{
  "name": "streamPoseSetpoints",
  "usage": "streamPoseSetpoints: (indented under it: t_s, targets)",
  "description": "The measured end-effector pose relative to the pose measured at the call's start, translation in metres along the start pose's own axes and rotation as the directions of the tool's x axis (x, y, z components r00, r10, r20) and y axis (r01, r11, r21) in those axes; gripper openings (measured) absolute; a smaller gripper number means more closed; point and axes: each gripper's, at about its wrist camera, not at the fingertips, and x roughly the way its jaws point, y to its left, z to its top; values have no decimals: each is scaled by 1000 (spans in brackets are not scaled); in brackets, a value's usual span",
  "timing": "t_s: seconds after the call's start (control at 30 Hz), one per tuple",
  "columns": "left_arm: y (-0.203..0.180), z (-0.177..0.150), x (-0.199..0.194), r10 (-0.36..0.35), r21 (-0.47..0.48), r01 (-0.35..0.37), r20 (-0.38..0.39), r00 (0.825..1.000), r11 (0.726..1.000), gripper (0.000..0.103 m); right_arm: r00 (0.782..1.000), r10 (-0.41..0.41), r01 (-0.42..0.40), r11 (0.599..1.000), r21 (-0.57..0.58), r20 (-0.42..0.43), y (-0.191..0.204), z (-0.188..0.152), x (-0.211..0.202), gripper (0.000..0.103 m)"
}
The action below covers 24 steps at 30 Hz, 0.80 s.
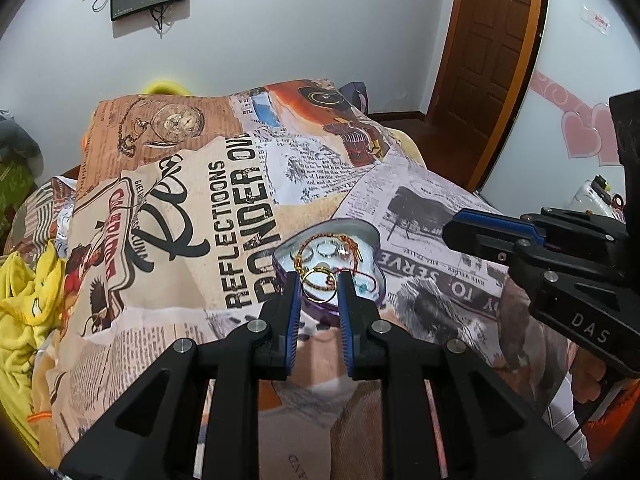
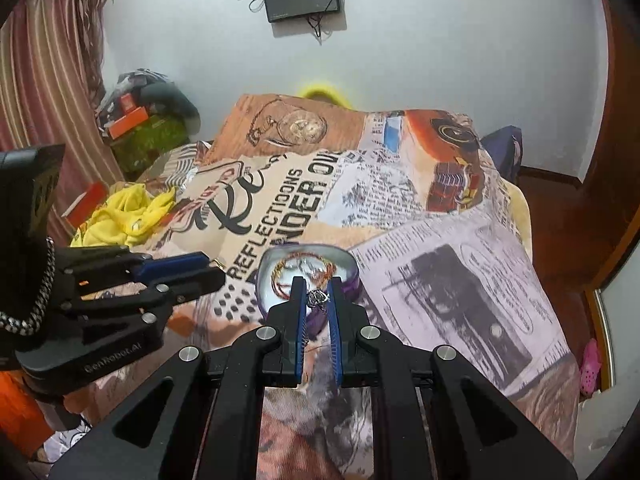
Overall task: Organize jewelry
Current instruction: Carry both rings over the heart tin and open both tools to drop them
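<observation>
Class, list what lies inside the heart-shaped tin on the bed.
Inside the tin: silver rings, a red cord bracelet, a gold chain and a gold ring. The gripper jaws cover the tin's near part.

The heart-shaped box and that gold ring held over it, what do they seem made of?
The box looks like thin tin: a shiny silver inside and a rolled rim, purple outside. The ring looks like polished gold-coloured metal, thin and glinting; real gold or plating, I cannot tell.

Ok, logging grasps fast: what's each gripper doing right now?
Left gripper: shut on the gold ring, over the tin.
Right gripper: shut on a silver pendant.
</observation>
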Motion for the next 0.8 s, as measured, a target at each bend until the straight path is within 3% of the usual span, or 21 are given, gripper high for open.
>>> streamPoseSetpoints:
  t_s: [0.37,0.8]
  targets:
    - [7,12,23,-4,-7,3,-19,1000,1000,17,999,32,-32,999,-13,16,6,19,16,9]
    - [12,10,57,-49,-2,49,-83,995,999,17,994,83,-82,997,17,-72,-2,20,54,9]
